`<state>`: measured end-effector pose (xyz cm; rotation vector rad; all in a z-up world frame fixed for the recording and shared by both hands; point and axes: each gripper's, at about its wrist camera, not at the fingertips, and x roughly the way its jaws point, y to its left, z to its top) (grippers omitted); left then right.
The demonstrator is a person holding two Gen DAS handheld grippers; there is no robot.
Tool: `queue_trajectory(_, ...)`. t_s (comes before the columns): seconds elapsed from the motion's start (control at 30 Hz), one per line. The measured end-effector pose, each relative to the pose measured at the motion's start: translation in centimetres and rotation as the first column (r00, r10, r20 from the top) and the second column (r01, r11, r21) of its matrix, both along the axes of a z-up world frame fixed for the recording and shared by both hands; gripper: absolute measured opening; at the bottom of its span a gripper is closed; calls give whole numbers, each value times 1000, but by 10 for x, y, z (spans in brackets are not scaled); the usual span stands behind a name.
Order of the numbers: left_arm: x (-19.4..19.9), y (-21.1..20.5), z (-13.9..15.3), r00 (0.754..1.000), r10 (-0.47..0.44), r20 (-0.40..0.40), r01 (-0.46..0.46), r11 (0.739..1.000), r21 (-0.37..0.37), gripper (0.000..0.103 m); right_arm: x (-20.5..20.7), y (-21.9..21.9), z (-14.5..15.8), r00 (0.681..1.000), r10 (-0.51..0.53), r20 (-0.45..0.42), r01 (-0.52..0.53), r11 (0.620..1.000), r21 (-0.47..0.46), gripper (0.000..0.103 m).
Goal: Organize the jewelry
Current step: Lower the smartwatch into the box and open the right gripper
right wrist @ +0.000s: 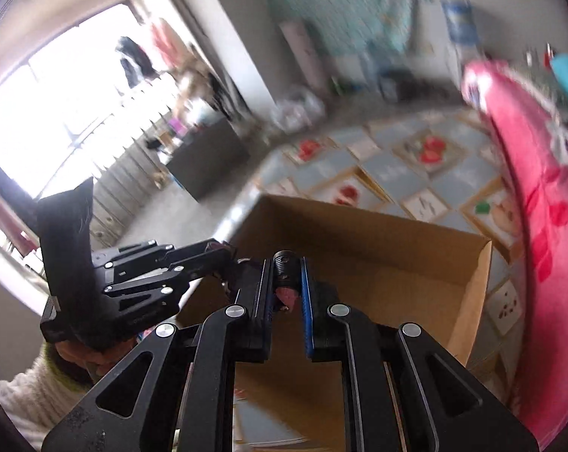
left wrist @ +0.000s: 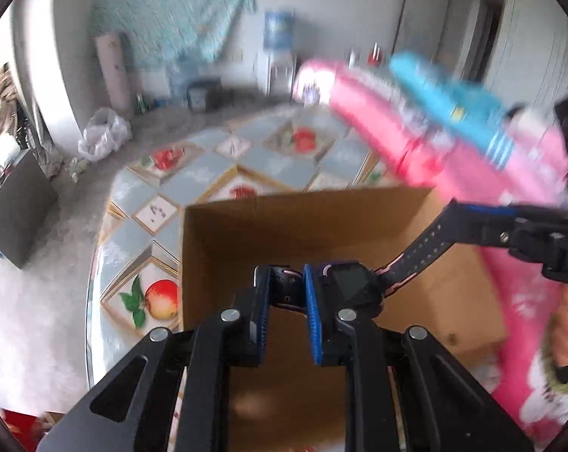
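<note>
1. Left gripper [left wrist: 286, 293]: black two-finger tool with blue ribbed pads, jaws narrowed onto one strap of the black digital wristwatch with pink-edged perforated strap [left wrist: 350, 282]; the watch face sits just outside its right finger.
2. Right gripper [right wrist: 286, 282]: jaws almost fully closed, pinching the far strap end; a dark ridged piece and a pink scrap show between the pads, exact part unclear.
3. Location: the watch hangs in the air above the open brown cardboard box [left wrist: 246, 233], which stands on the fruit-patterned tiled tabletop [left wrist: 193, 173], near its left edge.
4. Governing relation: the watch's long axis runs between the two grippers, stretched strap to strap; the box opening lies directly below both. Neither hand is clearly nearer.
5. Pose: both grippers tilt steeply downward, side by side, fingertips converging.
6. Judgement: lowering needs both hands together.
</note>
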<state>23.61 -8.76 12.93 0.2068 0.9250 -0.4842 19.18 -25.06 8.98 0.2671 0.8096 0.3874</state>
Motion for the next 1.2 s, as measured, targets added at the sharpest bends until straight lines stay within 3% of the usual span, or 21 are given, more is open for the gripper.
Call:
queue_trajectory(0.07, 21, -14, -17, 1000, -13, -27, 15, 997, 71, 18, 33, 0, -13, 998, -4, -58, 3, 1000, -30, 11)
queue_trajectory(0.17, 49, -32, -39, 1000, -14, -18, 17, 980, 196, 31, 49, -14, -27, 993, -3, -117, -7, 996, -84, 11)
queue_trajectory(0.23, 60, -31, -47, 1000, -13, -20, 17, 978, 210, 30, 57, -18, -38, 988, -12, -152, -7, 993, -120, 11)
queue_trajectory(0.43, 71, -12, -53, 998, 41, -38, -34, 985, 168, 30, 67, -30, -55, 980, -41, -197, 9, 987, -161, 12)
queue_trajectory(0.7, 44, 19, -34, 997, 80, 8, -81, 993, 89, 30, 61, -46, -53, 974, -99, -203, 66, 984, -163, 14)
queue_trajectory(0.73, 39, 23, -31, 996, 85, 16, -86, 993, 78, 30, 61, -47, -53, 973, -113, -203, 78, 982, -171, 15)
queue_trajectory(0.8, 27, 31, -25, 995, 94, 34, -96, 994, 56, 34, 61, -49, -53, 969, -145, -202, 105, 974, -200, 33)
queue_trajectory(0.87, 16, 40, -20, 993, 111, 50, -112, 993, 25, 39, 56, -52, -48, 969, -169, -178, 126, 965, -228, 33)
queue_trajectory(1.0, -11, 63, -8, 981, 167, 100, -164, 986, -36, 48, 41, -45, -33, 985, -131, -108, 99, 961, -257, 33)
queue_trajectory(1.07, -23, 73, -4, 971, 202, 125, -195, 979, -61, 54, 37, -30, -30, 995, -45, -94, 16, 959, -281, 35)
queue_trajectory(1.13, -36, 85, -1, 958, 245, 152, -234, 968, -87, 60, 37, -9, -35, 993, 46, -110, -81, 938, -337, 37)
queue_trajectory(1.2, -48, 97, 1, 942, 289, 170, -272, 955, -116, 69, 38, 14, -48, 982, 126, -138, -173, 892, -419, 37)
